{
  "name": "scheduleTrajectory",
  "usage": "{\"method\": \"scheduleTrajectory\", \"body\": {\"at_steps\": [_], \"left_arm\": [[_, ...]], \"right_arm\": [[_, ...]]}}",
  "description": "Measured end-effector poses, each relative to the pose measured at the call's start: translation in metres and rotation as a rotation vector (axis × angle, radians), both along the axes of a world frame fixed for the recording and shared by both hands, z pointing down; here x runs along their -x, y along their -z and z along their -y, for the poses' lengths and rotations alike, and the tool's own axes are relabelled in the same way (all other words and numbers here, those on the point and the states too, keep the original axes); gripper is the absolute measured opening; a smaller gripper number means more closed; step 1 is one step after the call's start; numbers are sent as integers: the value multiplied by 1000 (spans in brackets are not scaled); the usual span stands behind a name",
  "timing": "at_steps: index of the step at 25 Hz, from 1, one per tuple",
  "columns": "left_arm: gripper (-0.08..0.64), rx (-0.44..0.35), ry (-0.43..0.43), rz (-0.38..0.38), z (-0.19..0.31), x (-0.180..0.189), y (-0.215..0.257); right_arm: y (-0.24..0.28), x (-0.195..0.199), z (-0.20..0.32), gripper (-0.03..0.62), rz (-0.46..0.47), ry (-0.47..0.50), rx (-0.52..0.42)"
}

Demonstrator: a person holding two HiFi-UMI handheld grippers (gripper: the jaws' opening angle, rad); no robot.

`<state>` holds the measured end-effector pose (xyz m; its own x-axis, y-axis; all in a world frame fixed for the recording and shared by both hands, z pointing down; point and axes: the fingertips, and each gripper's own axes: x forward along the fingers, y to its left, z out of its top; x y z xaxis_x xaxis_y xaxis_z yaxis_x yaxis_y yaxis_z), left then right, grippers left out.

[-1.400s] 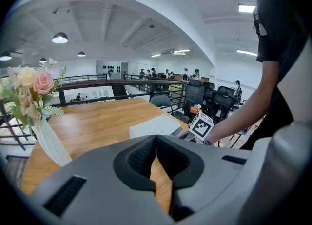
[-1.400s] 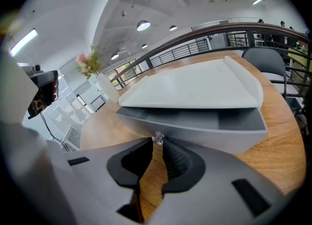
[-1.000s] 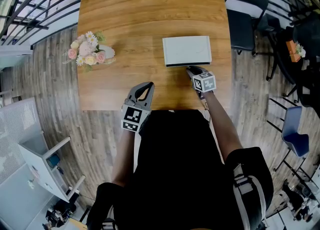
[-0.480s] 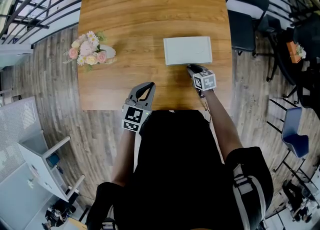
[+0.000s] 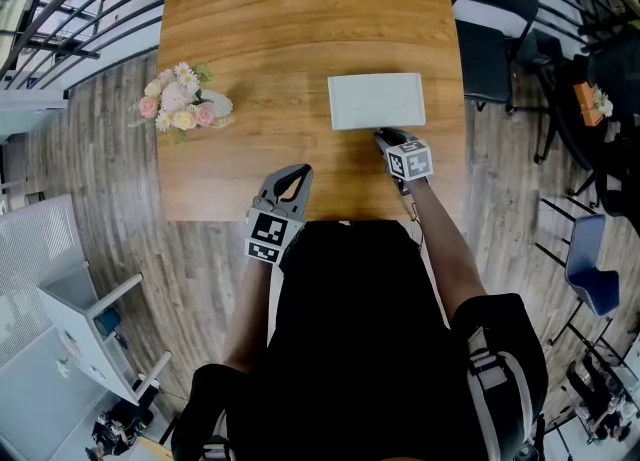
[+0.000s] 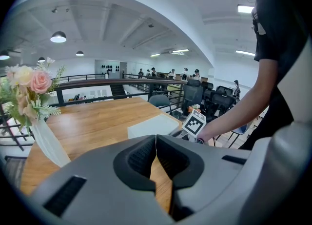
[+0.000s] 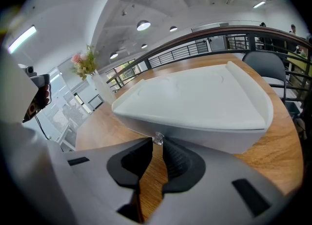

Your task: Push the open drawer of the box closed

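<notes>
The white box (image 5: 376,101) sits on the wooden table (image 5: 260,19), right of centre. Its drawer front (image 7: 195,138) looks flush with the box body. My right gripper (image 5: 386,137) is at the middle of that front, its jaws shut on the small clear drawer knob (image 7: 157,138) that sits between the tips of my right gripper (image 7: 157,145). My left gripper (image 5: 291,181) hovers near the table's front edge, left of the box, shut with nothing in it; in its own view the left gripper (image 6: 155,139) has its tips touching, and the box (image 6: 153,125) lies ahead to the right.
A vase of pink and white flowers (image 5: 180,109) stands at the table's left edge, close on the left as flowers (image 6: 27,92) in the left gripper view. A dark chair (image 5: 485,29) stands beyond the table's right side. Railings border the area behind.
The dark strip of open drawer at the box's near side has disappeared. My right gripper has moved slightly forward against the box. The left gripper has barely moved.
</notes>
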<state>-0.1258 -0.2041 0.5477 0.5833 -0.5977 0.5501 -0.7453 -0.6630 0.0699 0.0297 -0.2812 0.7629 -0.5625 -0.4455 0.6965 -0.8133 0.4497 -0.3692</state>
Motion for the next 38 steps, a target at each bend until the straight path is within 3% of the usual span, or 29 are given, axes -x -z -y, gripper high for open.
{"method": "scheduleTrajectory", "body": {"at_steps": [17,22,27,38], "left_arm": [[23,-8,-24,-6,-10,-7,2],[23,-8,-42,-9,-15,-14,3],[23,-15,-61,-22,-19,-26,2],[23,-17,-65,-40,-32,-47,-6]], "right_arm": [[2,-10,-20,83,-60,-10,-1],[17,-15,-33,17,-36,-1,-22],[47,-15,-40,17,-25,78,-102],[100,-21,-62,15,-151,248,-302]]}}
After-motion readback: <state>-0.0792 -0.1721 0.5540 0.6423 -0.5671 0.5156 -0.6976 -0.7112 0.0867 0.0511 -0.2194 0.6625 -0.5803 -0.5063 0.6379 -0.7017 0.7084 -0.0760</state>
